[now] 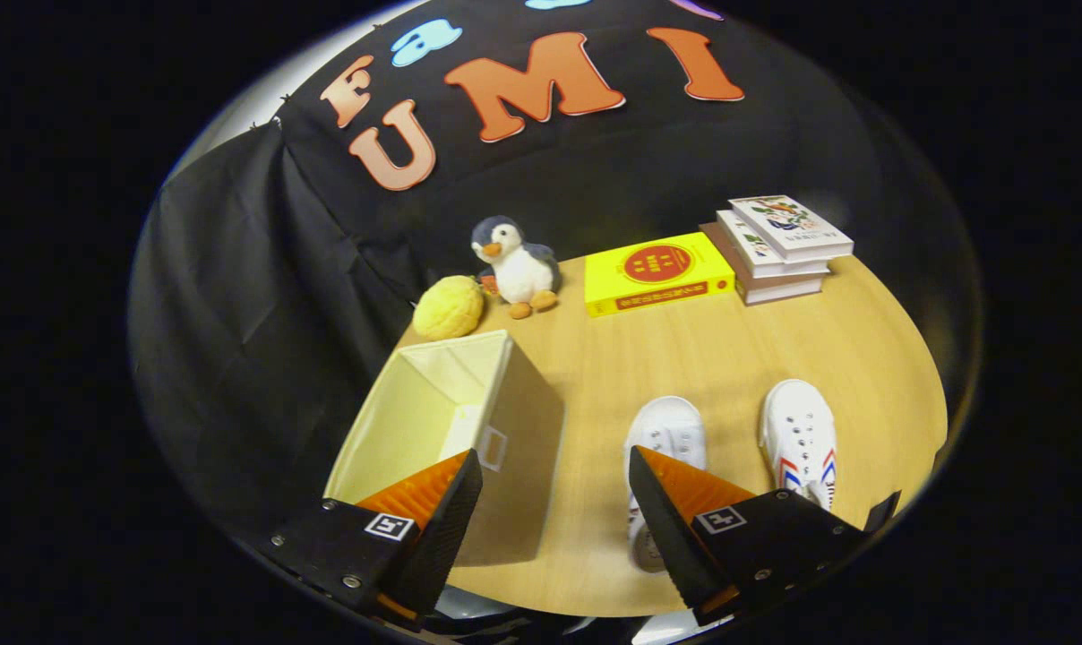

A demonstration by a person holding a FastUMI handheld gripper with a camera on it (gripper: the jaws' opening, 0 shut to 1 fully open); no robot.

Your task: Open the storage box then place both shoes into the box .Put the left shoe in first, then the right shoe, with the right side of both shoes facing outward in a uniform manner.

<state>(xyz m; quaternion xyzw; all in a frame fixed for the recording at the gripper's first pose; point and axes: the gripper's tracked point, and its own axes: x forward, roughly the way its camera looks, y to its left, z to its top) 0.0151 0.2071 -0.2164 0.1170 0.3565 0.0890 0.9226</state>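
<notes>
Wooden tabletop (684, 358) w/ open storage box (469, 430) left of both shoes; gripper (554, 502) fingers wide, empty, above; best go for left shoe (662, 448) first, grip mid-body, keep right side outward.

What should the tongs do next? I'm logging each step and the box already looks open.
Probably lower the open tongs onto the nearer shoe, just ahead of one finger. The box stands open and looks empty, and both shoes, including the striped shoe, sit on the table. Which shoe is the left one I cannot tell.
</notes>
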